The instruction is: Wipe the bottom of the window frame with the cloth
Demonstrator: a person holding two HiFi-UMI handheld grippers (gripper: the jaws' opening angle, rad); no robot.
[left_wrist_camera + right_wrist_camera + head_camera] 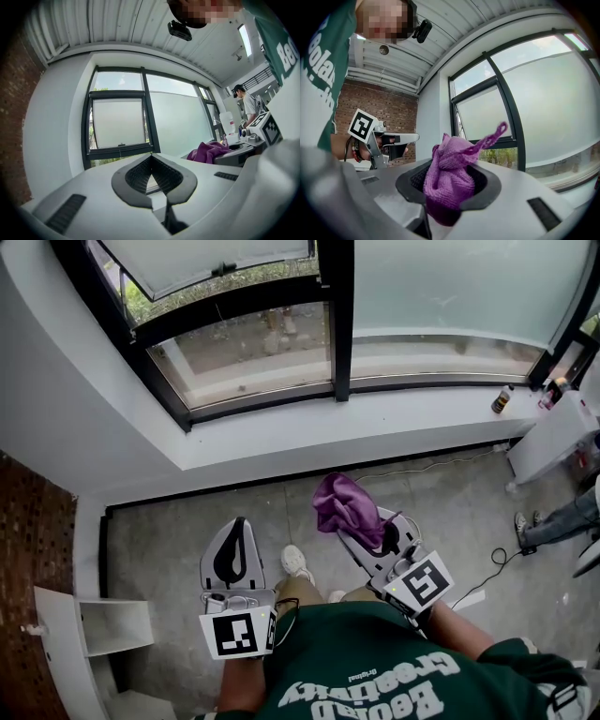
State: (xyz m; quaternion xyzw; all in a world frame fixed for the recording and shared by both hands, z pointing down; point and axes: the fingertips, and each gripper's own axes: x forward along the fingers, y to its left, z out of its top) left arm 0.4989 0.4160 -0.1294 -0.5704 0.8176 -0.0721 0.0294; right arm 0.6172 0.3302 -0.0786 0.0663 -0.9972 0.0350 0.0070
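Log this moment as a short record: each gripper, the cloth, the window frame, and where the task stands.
left gripper: jaws together, nothing between them
right gripper: jaws shut on the cloth
cloth: purple, bunched, a corner sticking up past the jaws
window frame: dark, bottom bar above a white sill
contact: cloth clear of the frame, held over the floor
task status: wiping not yet begun

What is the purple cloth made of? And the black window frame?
The cloth looks like soft knitted microfibre: tiny loops show and it flops. The window frame seems painted metal, matte black with thin straight bars, but that's a guess.
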